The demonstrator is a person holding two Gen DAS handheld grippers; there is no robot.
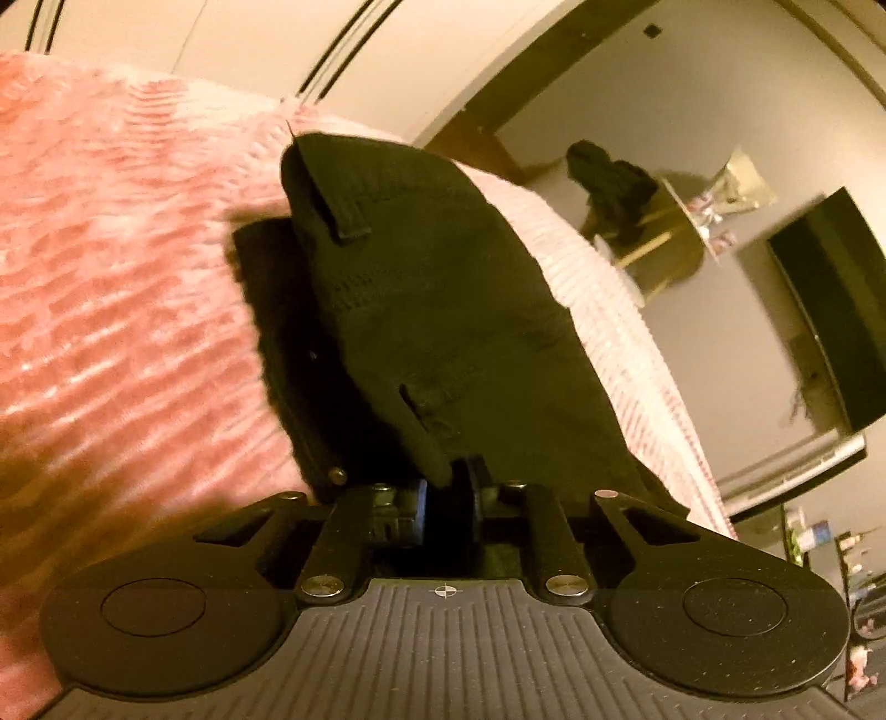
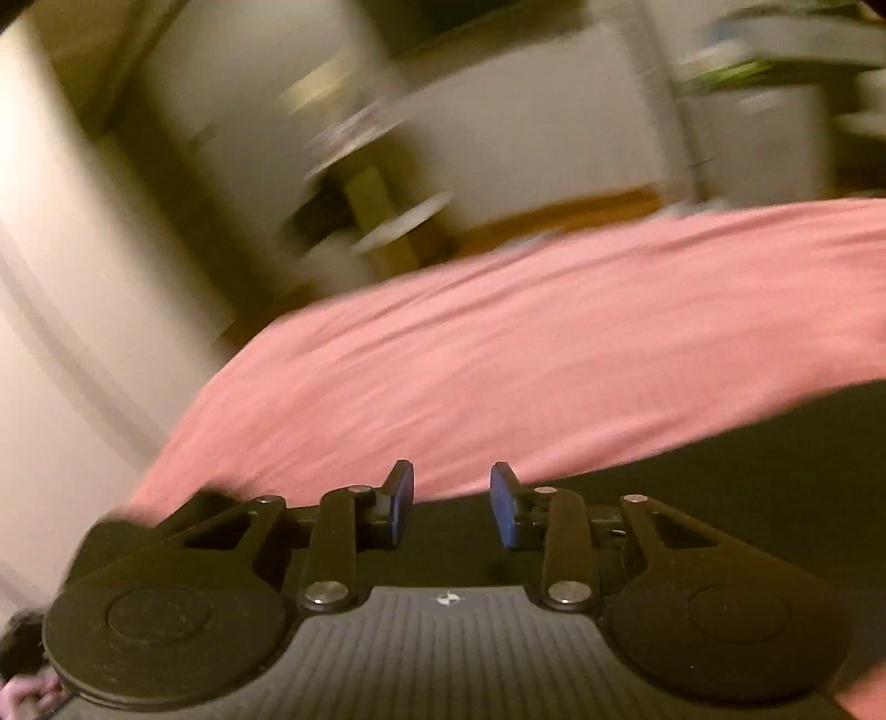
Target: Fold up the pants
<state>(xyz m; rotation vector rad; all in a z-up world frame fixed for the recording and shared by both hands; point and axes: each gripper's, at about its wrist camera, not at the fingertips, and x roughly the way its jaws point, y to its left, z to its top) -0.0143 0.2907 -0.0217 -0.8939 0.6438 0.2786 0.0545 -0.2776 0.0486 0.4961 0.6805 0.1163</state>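
Note:
The black pants point(image 1: 443, 310) lie on a pink ribbed bedspread point(image 1: 122, 288), waistband and a belt loop at the far end. My left gripper point(image 1: 447, 487) is shut on the near edge of the pants and lifts the cloth. In the right wrist view my right gripper point(image 2: 451, 498) is open, its blue pads point(image 2: 401, 501) apart, holding nothing. It hovers just over a dark stretch of the pants point(image 2: 747, 471) that runs along the bottom and right, with the pink bedspread point(image 2: 498, 343) beyond. That view is motion-blurred.
Past the bed's far edge stand a small round side table point(image 1: 670, 232) with dark clothing and a shiny bag on it, a dark screen point(image 1: 830, 310) on the wall, and white wardrobe doors point(image 1: 249, 39). Shelves with clutter show at the right point(image 1: 830, 554).

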